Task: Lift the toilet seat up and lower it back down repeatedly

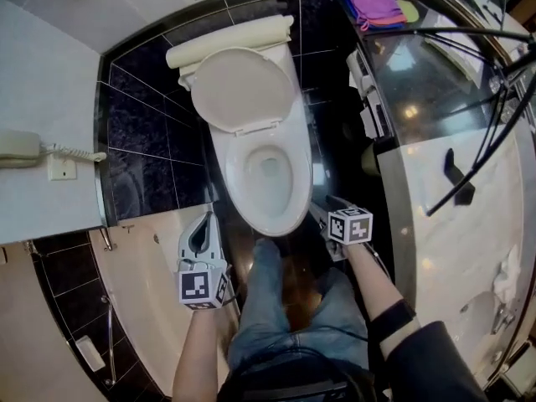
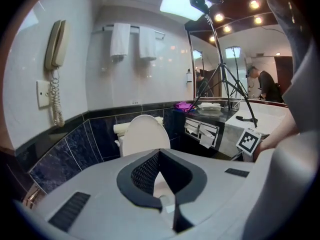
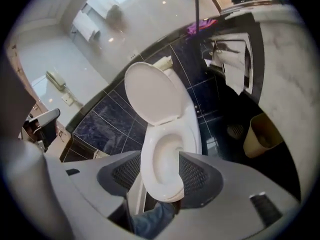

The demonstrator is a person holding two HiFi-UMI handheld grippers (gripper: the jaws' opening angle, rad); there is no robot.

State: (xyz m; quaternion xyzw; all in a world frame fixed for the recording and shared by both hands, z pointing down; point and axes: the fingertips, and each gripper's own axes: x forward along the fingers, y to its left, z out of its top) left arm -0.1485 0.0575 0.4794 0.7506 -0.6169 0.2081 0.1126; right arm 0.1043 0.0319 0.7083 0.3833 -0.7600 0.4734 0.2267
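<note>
The white toilet (image 1: 270,174) stands mid-frame in the head view, its lid (image 1: 243,90) raised against the tank and the ring around the bowl (image 3: 165,159) lying flat. My right gripper (image 1: 323,205) hangs just off the bowl's front right edge. In the right gripper view it (image 3: 159,155) stands open, with the bowl's front rim showing in the gap and neither pad touching it. My left gripper (image 1: 208,218) is left of the bowl's front, apart from it. In the left gripper view its tips (image 2: 159,153) meet, with nothing held.
A rolled towel (image 1: 230,44) lies on the tank. A wall phone (image 1: 18,149) hangs at the left, and paper holders (image 1: 368,99) and a bin (image 3: 262,134) are at the right. A tripod (image 1: 477,157) and purple cloth (image 1: 373,2) are on the marble counter. The person's legs (image 1: 285,300) face the bowl.
</note>
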